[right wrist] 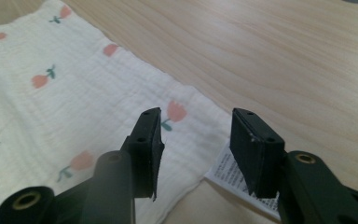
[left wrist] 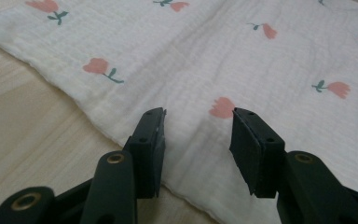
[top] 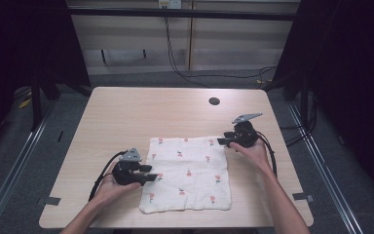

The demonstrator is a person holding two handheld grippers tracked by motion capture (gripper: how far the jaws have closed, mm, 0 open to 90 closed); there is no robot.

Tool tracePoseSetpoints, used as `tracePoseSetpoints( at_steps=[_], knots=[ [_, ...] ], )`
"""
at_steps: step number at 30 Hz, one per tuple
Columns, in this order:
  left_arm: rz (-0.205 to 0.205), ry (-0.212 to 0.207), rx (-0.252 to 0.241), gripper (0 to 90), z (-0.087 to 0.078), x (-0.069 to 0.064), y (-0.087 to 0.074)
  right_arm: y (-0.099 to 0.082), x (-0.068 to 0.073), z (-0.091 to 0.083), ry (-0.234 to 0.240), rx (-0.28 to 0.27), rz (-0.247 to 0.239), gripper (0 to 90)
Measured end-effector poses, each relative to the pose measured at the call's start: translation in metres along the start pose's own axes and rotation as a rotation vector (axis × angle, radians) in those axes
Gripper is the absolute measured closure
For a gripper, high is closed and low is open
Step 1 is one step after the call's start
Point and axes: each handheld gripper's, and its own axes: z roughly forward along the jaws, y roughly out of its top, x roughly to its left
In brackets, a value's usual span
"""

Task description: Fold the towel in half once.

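- High view: a white square muslin cloth printed with small pink flowers (top: pixel 187 174) lies flat on the pale wood-grain table (top: pixel 126 112), near the person's edge. The left gripper (top: pixel 148 174) sits at the cloth's left edge, the right gripper (top: pixel 222 142) at its far right corner (both black, each in a hand coming up from below). A small dark round hole (top: pixel 214 101) marks the tabletop beyond the cloth.
- Left gripper view: the jaws stand about half apart over the cloth's hemmed edge, holding nothing; the cloth lies between and beyond them.
- Right gripper view: its jaws are likewise about half apart and empty, hovering above the cloth's corner, where a white printed care label (right wrist: pixel 228 175) sticks out onto the wood.
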Motion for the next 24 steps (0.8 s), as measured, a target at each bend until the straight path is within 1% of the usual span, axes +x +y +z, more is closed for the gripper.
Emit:
tracePoseSetpoints(
  at_steps=[1,2,3,4,5,6,9,10,13,14,15,17,18,19,20,21,22,23,24],
  knots=[
    [-0.002,0.006,0.006,54.6,0.000,-0.001,0.000,0.001,-0.002,0.004,-0.004,0.010,0.003,54.4],
    [-0.002,0.007,0.012,54.4,-0.001,-0.001,0.001,0.001,-0.005,0.011,-0.011,0.027,0.014,53.7],
    [-0.002,0.007,0.012,54.1,-0.001,-0.001,0.001,0.001,-0.005,0.011,-0.011,0.027,0.014,53.7],
    [-0.006,0.006,0.011,54.2,-0.001,-0.001,0.001,0.001,-0.008,0.017,-0.018,0.033,0.021,53.7],
    [-0.004,0.003,0.011,54.2,-0.001,-0.001,0.001,0.001,-0.008,0.017,-0.018,0.033,0.021,53.7],
    [-0.009,-0.003,0.011,54.2,-0.001,0.000,0.000,0.001,-0.011,0.022,-0.023,0.042,0.034,54.2],
    [-0.013,-0.003,0.010,54.4,-0.001,0.000,0.001,0.000,-0.014,0.025,-0.028,0.049,0.037,55.2],
    [-0.009,0.002,0.013,54.4,-0.001,-0.001,0.001,0.000,-0.016,0.028,-0.044,0.066,0.038,54.8],
    [-0.001,0.008,0.016,54.4,-0.001,-0.001,0.001,-0.002,-0.019,0.030,-0.056,0.059,0.038,55.1],
    [0.001,0.009,0.013,54.3,-0.001,-0.002,0.001,-0.001,-0.018,0.031,-0.053,0.063,0.043,57.7],
    [0.001,0.009,0.013,54.3,-0.001,-0.002,0.001,-0.001,-0.018,0.031,-0.053,0.063,0.043,57.7],
    [-0.002,0.008,0.013,54.2,-0.001,-0.002,0.001,0.001,-0.016,0.033,-0.054,0.068,0.022,63.5],
    [-0.008,0.007,0.017,54.1,-0.001,-0.001,0.001,0.001,-0.015,0.034,-0.048,0.066,0.014,64.9],
    [-0.028,-0.003,0.015,54.1,-0.001,-0.001,0.001,0.002,-0.013,0.034,-0.048,0.068,0.006,67.5],
    [-0.057,-0.017,0.006,54.0,-0.002,0.001,0.000,0.002,-0.011,0.035,-0.044,0.073,-0.001,75.0],
    [-0.057,-0.017,0.006,54.0,-0.002,0.001,0.000,0.002,-0.010,0.035,-0.041,0.074,-0.002,77.1],
    [-0.071,-0.022,0.001,54.2,-0.002,0.002,0.000,0.002,-0.009,0.034,-0.048,0.078,0.003,79.7],
    [-0.070,-0.017,0.009,54.2,-0.002,0.002,0.001,0.002,-0.009,0.034,-0.048,0.078,0.003,79.7],
    [-0.066,-0.008,0.015,54.0,-0.002,0.000,0.002,0.001,-0.010,0.034,-0.029,0.072,0.014,83.5]
  ],
)
